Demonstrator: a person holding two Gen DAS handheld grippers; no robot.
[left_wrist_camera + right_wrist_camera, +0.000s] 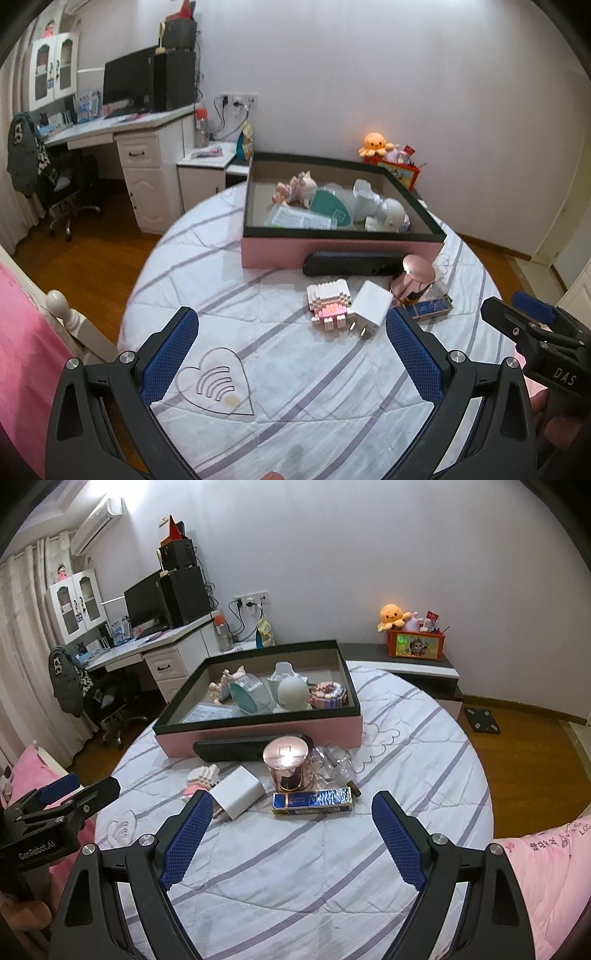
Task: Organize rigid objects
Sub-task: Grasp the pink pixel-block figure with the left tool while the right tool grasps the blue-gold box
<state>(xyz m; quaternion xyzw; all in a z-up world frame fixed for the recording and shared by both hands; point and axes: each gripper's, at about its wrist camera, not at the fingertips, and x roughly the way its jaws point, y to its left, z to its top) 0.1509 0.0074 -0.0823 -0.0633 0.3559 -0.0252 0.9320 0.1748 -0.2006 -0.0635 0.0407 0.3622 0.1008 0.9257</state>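
Both empty and spread wide, the left gripper [291,354] and right gripper [291,834] hover before the next pick: likely the white charger [238,792] just ahead, bound for the pink box [258,734] beyond

Pink box [258,738], rose-gold canister [288,766], purple-striped quilt [295,867].

One pink box [258,734], one charger [240,792], one copper tin [290,768], two hand-held grippers.

We note quilted white cloth with lilac stripes [295,849] covering the round surface, matt and softly creased. At centre frame, the rose-gold cylindrical tin [290,766] is mirror-glossy metal. The white plug-in charger block [240,790] beside it is smooth satin plastic. Blue gripper pads [188,842] look rough, mesh-textured. Glossy orange-brown wood floor [524,760] at right.
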